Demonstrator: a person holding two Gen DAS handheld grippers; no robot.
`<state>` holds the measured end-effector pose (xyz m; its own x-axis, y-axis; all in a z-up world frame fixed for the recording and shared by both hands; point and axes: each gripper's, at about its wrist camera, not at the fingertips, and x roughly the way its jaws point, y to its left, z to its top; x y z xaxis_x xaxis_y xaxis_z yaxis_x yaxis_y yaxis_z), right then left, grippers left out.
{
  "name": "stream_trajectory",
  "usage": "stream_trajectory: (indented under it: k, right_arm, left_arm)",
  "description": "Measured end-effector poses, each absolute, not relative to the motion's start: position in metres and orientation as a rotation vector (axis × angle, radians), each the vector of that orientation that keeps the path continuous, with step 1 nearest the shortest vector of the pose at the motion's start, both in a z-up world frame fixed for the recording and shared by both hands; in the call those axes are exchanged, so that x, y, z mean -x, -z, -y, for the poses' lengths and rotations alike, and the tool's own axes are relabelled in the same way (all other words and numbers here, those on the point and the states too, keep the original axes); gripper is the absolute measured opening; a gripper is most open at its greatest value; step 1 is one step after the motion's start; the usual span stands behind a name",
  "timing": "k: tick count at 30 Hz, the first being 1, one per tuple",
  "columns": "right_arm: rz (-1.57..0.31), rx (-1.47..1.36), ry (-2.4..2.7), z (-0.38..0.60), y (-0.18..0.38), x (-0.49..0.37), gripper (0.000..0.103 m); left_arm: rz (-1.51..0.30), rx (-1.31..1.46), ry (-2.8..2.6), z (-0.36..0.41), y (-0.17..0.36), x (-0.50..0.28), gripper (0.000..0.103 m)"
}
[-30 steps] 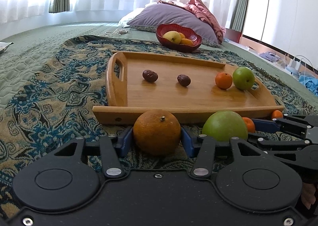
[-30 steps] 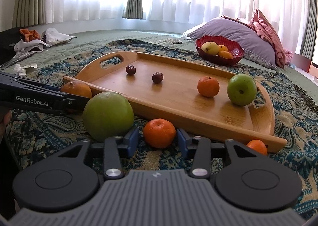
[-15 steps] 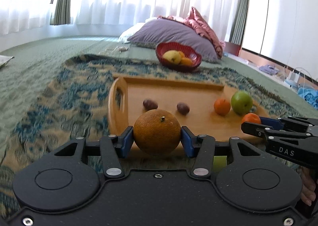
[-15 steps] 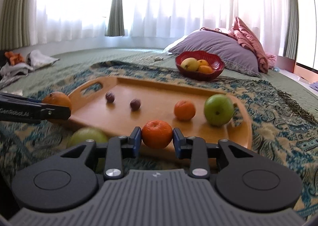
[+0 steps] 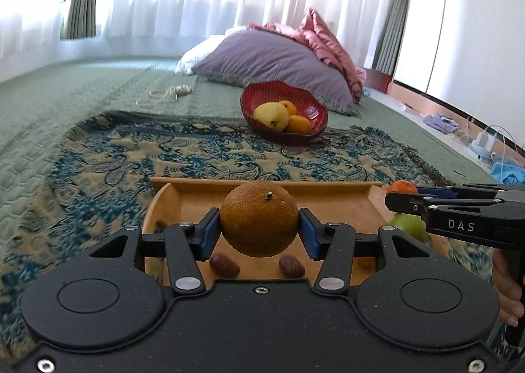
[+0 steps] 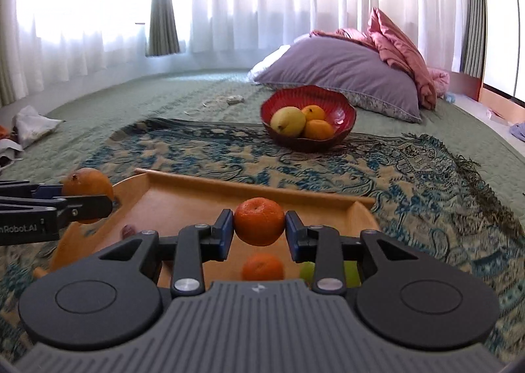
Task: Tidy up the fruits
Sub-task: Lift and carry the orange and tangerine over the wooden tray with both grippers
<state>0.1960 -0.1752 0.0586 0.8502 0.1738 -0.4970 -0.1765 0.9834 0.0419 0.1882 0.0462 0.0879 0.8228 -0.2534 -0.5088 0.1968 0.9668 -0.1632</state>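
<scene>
Daylight floods through my curtains (image 6: 262,5), blowing them out white. The rug (image 5: 98,169) smears with motion blur, and fisheye bends my view's edges.

Left hand-held gripper (image 5: 259,224) and right hand-held gripper (image 6: 259,221) side by side, both clamped, level.

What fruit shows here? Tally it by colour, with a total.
Orange: 5 (large orange in left tool, mandarin in right tool, tray mandarin, two bowl oranges)
Green: 1 (apple)
Yellow: 1 (yellow fruit)
Brown: 2 (dates)
Total: 9
</scene>
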Motion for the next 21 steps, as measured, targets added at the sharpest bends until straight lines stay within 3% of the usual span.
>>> stream_trajectory:
  k: [10,21]
  right_arm:
    - [-0.697,-0.042,-0.192,0.182,-0.042,-0.268,0.039]
    - [-0.776,-0.013,-0.17,0.177,-0.018,-0.298,0.039]
  left_arm:
    - [-0.697,0.128,0.203,-0.03,-0.062,-0.267,0.048]
    - [-0.752,0.094,0.207,-0.004,-0.034,-0.297,0.048]
